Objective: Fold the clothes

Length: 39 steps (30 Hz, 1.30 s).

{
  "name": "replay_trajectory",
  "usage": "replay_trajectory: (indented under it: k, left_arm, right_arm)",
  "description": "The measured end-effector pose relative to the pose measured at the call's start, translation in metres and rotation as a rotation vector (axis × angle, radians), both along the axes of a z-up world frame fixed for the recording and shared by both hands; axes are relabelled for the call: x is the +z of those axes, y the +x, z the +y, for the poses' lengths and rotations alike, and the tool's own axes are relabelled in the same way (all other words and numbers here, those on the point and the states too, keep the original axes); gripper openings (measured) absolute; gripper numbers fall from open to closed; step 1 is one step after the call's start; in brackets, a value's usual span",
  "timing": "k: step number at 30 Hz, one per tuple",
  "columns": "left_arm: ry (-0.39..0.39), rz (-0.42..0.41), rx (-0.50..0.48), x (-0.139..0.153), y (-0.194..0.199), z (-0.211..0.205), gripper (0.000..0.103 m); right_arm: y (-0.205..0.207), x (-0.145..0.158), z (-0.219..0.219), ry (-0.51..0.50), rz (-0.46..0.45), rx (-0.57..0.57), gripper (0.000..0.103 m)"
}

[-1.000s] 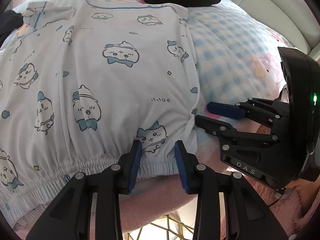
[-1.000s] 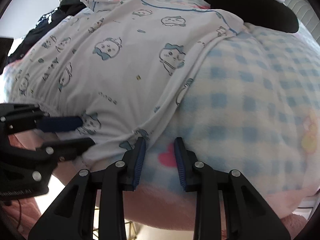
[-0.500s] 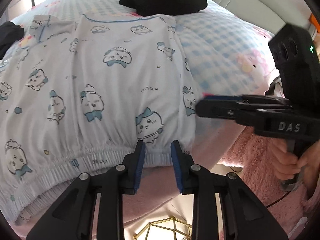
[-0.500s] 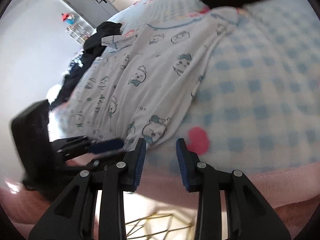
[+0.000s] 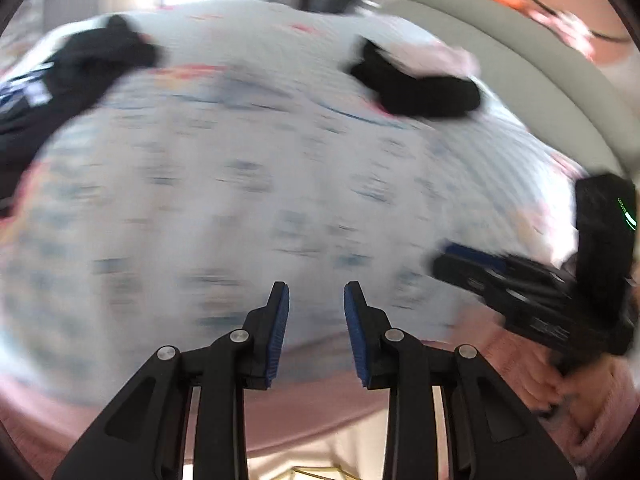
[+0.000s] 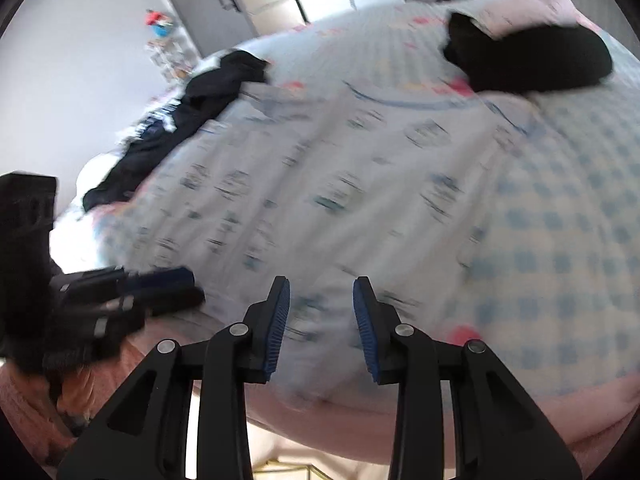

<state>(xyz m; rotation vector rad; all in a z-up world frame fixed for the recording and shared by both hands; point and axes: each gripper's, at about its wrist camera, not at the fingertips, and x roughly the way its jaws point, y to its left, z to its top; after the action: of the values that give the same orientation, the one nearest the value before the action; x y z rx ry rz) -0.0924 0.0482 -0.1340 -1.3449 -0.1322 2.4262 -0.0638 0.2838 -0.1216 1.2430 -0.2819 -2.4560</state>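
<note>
1. Bed [image 6: 560, 216] fills both views
2. White printed garment [image 6: 320, 184] lies flat mid-frame, long axis running from the lower edge toward upper right; its near hem sits just ahead of both grippers
3. Left gripper [image 5: 316, 300]: jaws opening, empty
4. Right gripper [image 6: 321, 300]: jaws parted, empty, over the hem

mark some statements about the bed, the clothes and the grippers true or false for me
1. The white printed garment lies spread on the bed. True.
2. The left gripper is clamped on a black sock. False: nothing is between its pads, and its jaws are opening.
3. A folded black garment sits at the far right of the bed. True.
4. The right gripper holds the garment's hem. False: its pads stand apart, gripping nothing.
5. The bed cover is plain red. False: it is blue and white checked.
</note>
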Motion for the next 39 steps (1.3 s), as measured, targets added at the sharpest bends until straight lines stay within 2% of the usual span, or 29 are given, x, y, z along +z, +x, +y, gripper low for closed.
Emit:
replay_trajectory:
  k: [3,4,5,6,10,14,17,19,23,26,28,31,34,36,39]
  left_arm:
    - [-0.118,-0.075,0.046,-0.018,0.0,-0.023,0.03]
    - [-0.14,-0.105,0.051,-0.026,0.001,-0.028,0.03]
    - [-0.13,-0.125,0.046,-0.03,0.004,-0.032,0.03]
    - [-0.124,-0.126,0.04,-0.032,0.009,-0.033,0.03]
    - [-0.203,-0.102,0.001,-0.027,0.023,-0.03,0.03]
    - [-0.095,-0.081,0.085,-0.017,0.028,-0.052,0.03]
    - [-0.053,-0.069,0.138,-0.016,0.029,-0.063,0.031]
    - [-0.054,-0.056,0.149,-0.015,0.03,-0.062,0.033]
    - [0.002,-0.032,0.055,-0.01,0.034,-0.048,0.035]
    - [-0.048,-0.005,-0.031,-0.01,0.029,-0.019,0.035]
    - [-0.121,-0.003,-0.066,-0.016,0.024,-0.001,0.038]
    - [-0.234,-0.002,-0.087,-0.027,0.019,0.019,0.038]
    - [-0.237,0.008,-0.093,-0.026,0.018,0.021,0.038]
    - [-0.234,0.014,-0.117,-0.024,0.019,0.021,0.038]
    - [-0.251,0.017,-0.151,-0.023,0.024,0.019,0.043]
  right_arm:
    - [0.001,-0.011,-0.02,0.004,-0.059,0.041,0.034]
    - [0.0,-0.021,-0.029,0.066,-0.094,0.049,0.034]
    - [0.0,-0.029,-0.033,0.124,-0.117,0.045,0.034]
    - [0.0,-0.036,-0.036,0.175,-0.136,0.04,0.031]
    - [0.004,-0.043,-0.022,0.186,-0.161,0.014,0.029]
    - [0.013,-0.038,-0.018,0.188,-0.141,-0.01,0.029]
    - [0.022,-0.022,-0.022,0.143,-0.07,-0.003,0.032]
    - [0.026,-0.017,-0.031,0.117,-0.034,0.029,0.032]
    - [0.024,-0.027,-0.049,0.162,-0.055,0.064,0.032]
    - [0.022,-0.033,-0.055,0.169,-0.06,0.08,0.035]
    - [0.022,-0.033,-0.058,0.163,-0.053,0.093,0.035]
    - [0.023,-0.038,-0.06,0.215,-0.054,0.087,0.036]
    - [0.022,-0.041,-0.058,0.261,-0.047,0.056,0.035]
    - [0.022,-0.04,-0.051,0.257,-0.049,0.033,0.034]
    - [0.022,-0.039,-0.048,0.27,-0.047,0.032,0.03]
